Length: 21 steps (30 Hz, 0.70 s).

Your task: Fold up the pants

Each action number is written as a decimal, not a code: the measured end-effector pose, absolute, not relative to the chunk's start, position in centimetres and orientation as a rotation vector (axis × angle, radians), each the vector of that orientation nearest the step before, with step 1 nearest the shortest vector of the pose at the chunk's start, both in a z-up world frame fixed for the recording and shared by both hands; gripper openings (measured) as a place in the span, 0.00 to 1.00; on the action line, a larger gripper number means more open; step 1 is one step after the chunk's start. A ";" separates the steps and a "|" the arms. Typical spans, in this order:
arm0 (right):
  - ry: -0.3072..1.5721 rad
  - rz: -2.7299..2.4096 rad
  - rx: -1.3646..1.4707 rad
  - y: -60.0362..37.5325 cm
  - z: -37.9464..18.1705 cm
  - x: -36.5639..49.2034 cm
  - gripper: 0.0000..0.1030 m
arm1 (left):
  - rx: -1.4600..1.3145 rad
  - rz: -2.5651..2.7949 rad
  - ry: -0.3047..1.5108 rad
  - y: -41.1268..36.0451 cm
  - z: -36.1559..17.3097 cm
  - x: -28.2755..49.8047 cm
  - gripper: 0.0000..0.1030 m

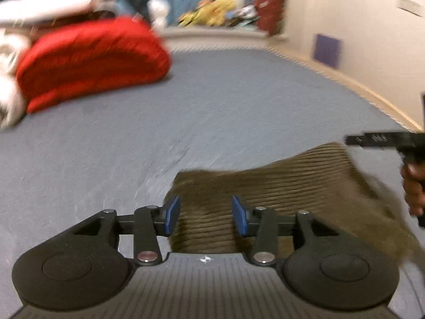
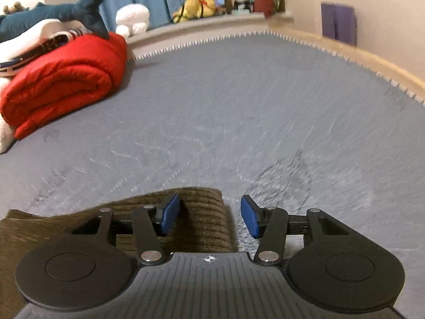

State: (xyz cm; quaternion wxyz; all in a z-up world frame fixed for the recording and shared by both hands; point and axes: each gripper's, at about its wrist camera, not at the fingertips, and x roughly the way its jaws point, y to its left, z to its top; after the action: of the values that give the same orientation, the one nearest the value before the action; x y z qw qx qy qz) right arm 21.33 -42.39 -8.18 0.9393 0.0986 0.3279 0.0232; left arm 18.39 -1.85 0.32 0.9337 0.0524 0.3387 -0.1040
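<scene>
Brown corduroy pants (image 1: 287, 188) lie on the grey bed sheet (image 1: 212, 101). In the left wrist view my left gripper (image 1: 206, 214) is open just over the pants' left edge, with cloth between the blue pads but not pinched. The right gripper's black body (image 1: 385, 141) and the hand holding it show at the right edge. In the right wrist view the pants (image 2: 202, 220) reach under my open right gripper (image 2: 209, 216); their right edge lies between the pads, and the right pad (image 2: 251, 219) is over bare sheet (image 2: 239, 106).
A rolled red blanket (image 2: 63, 79) lies at the far left with a white pillow and a plush shark (image 2: 66, 10) on it. Stuffed toys (image 2: 204, 2) sit on the ledge beyond the bed. A wall and the bed's wooden edge (image 2: 372, 58) run along the right.
</scene>
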 end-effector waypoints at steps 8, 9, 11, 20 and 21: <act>0.656 0.211 0.166 -42.3 -3.4 12.1 0.74 | 0.271 -0.338 0.768 -1.5 -1.5 13.3 0.31; 0.681 0.217 0.162 -42.2 -3.5 11.1 0.74 | 0.317 -0.321 0.807 -1.3 -3.0 13.1 0.34; 0.743 0.219 0.174 -42.5 -4.3 8.9 0.74 | 0.285 -0.292 0.806 -0.4 -4.1 12.2 0.35; 1.000 0.133 0.138 -42.6 -9.5 4.8 0.75 | 0.226 -0.195 1.009 -1.4 -4.3 9.0 0.36; 0.998 0.117 0.130 -42.4 -9.1 4.3 0.75 | 0.231 -0.154 0.997 -1.6 -3.1 8.5 0.36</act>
State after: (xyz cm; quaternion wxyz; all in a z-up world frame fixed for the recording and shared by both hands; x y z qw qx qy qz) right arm 4.35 -42.39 -9.13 0.8743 0.0623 0.4781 0.0562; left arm 8.52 -1.62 -3.10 0.8691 0.1104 0.4765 -0.0734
